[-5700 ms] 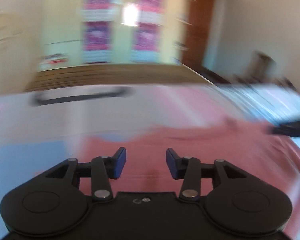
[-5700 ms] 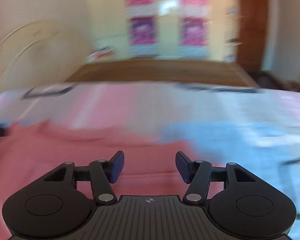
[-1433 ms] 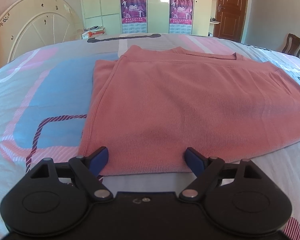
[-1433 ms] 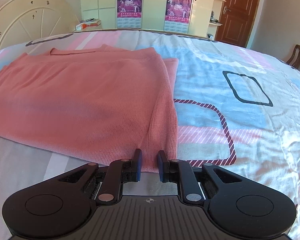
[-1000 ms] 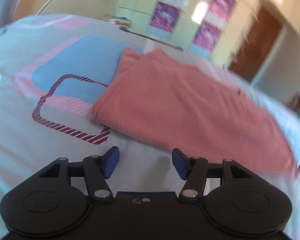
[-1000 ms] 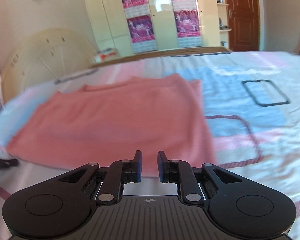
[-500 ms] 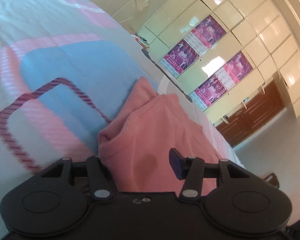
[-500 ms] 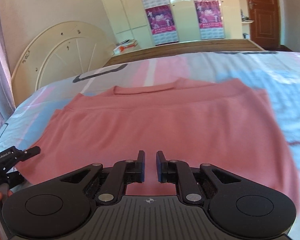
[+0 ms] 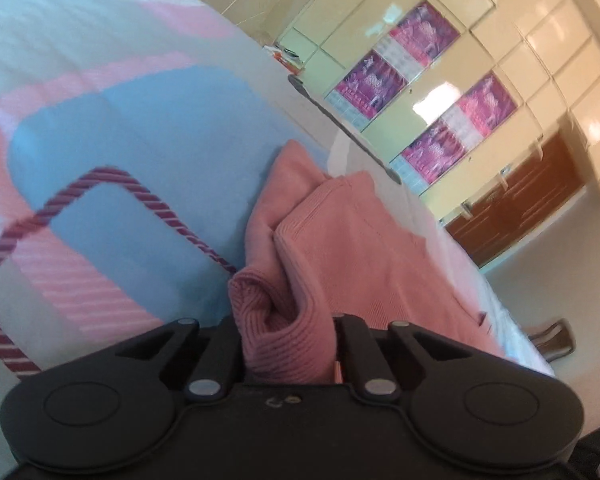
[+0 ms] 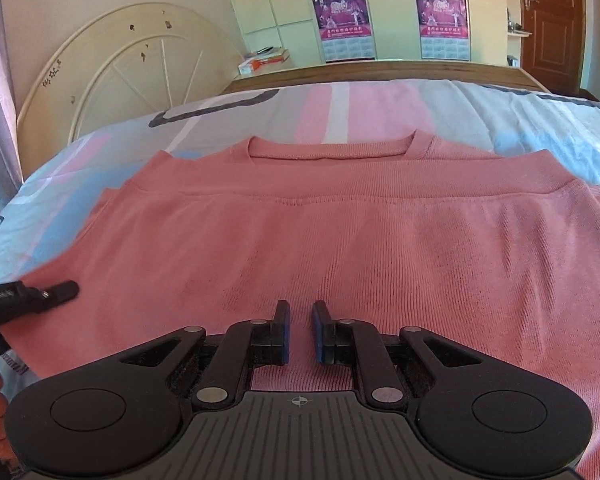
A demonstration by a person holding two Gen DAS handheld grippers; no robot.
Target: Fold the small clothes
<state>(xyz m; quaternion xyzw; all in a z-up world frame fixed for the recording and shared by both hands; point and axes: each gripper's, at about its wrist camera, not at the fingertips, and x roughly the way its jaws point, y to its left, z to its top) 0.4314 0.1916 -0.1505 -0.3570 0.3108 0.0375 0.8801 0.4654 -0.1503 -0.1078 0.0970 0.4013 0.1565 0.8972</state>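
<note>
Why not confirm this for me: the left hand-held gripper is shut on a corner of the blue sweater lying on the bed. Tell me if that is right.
One thing is wrong: the sweater is pink, not blue. The left wrist view shows the left hand-held gripper, whose jaws have just been closing, shut on a bunched corner of it, on the bed.

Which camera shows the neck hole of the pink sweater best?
The right wrist view. There the pink sweater lies spread flat on the bed, with its collar plain at the far edge. The left wrist view shows only a bunched corner of the sweater squeezed in the left gripper; no collar.
</note>
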